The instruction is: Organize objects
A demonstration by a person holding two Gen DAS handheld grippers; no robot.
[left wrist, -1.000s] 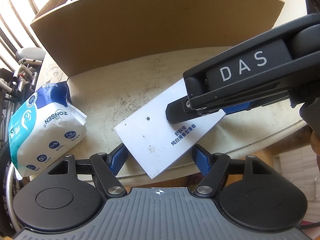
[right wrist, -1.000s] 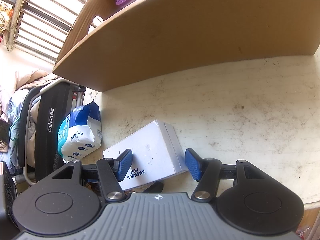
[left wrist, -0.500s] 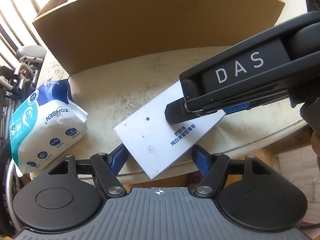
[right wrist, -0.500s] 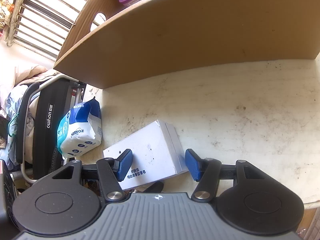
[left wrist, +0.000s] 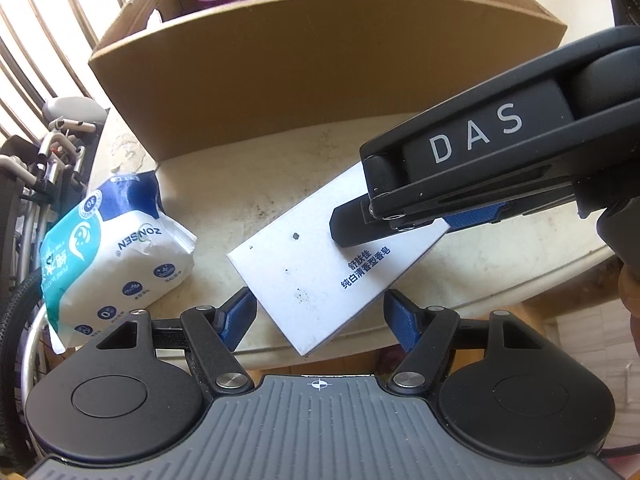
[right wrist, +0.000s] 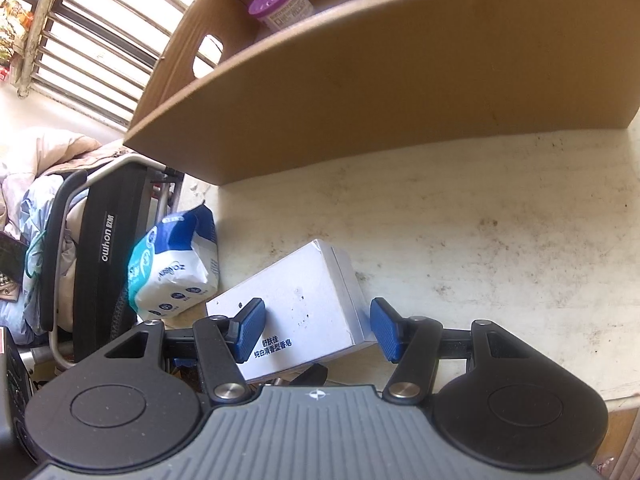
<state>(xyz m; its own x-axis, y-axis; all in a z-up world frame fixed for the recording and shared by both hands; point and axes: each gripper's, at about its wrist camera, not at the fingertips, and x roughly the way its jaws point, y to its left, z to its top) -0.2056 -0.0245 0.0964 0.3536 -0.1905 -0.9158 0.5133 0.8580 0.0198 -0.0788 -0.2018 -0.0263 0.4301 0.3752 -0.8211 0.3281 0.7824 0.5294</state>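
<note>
Left gripper [left wrist: 318, 312] risen | soap box [right wrist: 304, 304] between right fingers [right wrist: 250, 328]

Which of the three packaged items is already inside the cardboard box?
The purple-lidded jar, standing in the cardboard box's left corner. The white soap box and the blue-and-white tissue pack lie on the table in front.
</note>
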